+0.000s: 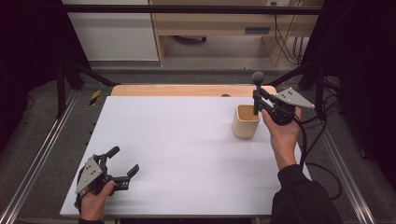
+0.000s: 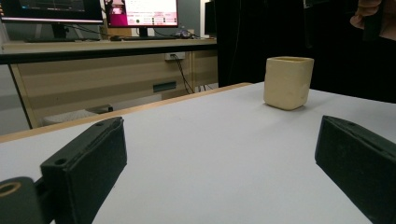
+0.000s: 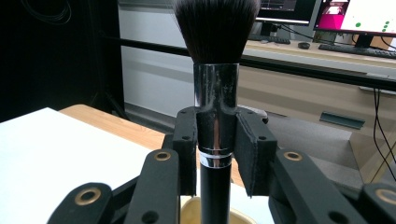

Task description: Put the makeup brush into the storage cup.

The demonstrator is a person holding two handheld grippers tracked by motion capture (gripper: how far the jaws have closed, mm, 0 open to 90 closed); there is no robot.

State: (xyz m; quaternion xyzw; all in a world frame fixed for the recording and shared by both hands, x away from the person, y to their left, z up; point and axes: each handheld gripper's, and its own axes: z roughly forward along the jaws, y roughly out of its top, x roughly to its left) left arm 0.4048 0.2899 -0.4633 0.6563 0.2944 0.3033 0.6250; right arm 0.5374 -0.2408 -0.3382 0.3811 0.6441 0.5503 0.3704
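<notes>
Near the far right corner of the bench (image 1: 187, 140) we see a cream cup (image 1: 245, 121) standing upright on the white top. Directly above it the right hand-held gripper (image 1: 256, 99) is clamped on a makeup brush (image 1: 257, 91), held upright with its dark bristle head on top and its black handle reaching down into the cup's mouth. In the right gripper view both jaws press against the brush's chrome ferrule (image 3: 215, 109), and the cup's rim shows just below the handle. We cannot tell whether the handle's end touches the cup's bottom.

At the near left corner of the bench the left hand-held gripper (image 1: 122, 163) sits low over the surface with its jaws spread wide and nothing between them. In the left gripper view its two black pads (image 2: 88, 163) frame bare white top, with the cup well beyond them toward the far edge.
</notes>
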